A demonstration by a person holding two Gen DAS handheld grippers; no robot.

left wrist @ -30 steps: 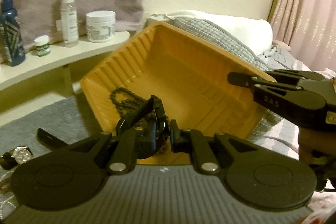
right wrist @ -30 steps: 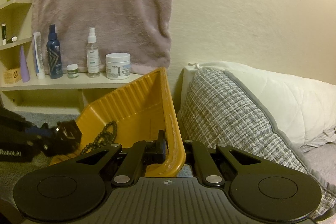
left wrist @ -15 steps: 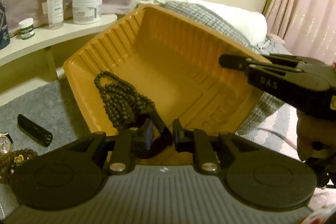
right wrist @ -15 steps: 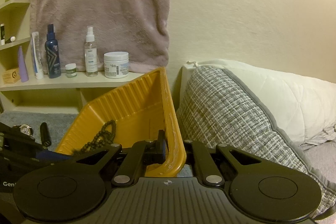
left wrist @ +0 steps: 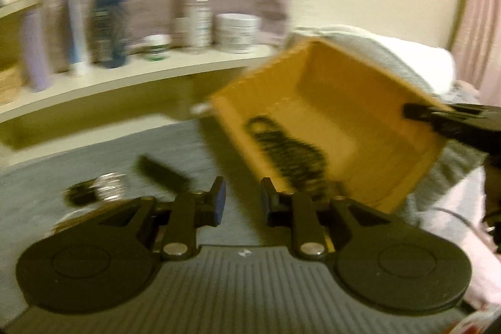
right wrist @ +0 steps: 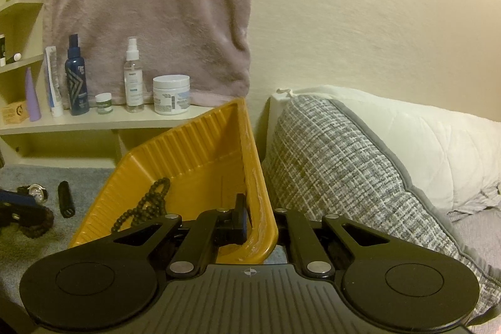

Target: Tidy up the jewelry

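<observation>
The left gripper has let go of the black beads, has pulled out of the tray and is now open and empty. The beads lie inside the tray, whose rim the right gripper still clamps. I judge the watch comes next.

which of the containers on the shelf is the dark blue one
The tall dark blue spray bottle, standing between the white tube and the small green-labelled jar. The other spray bottle is clear; the tub is white.
</observation>
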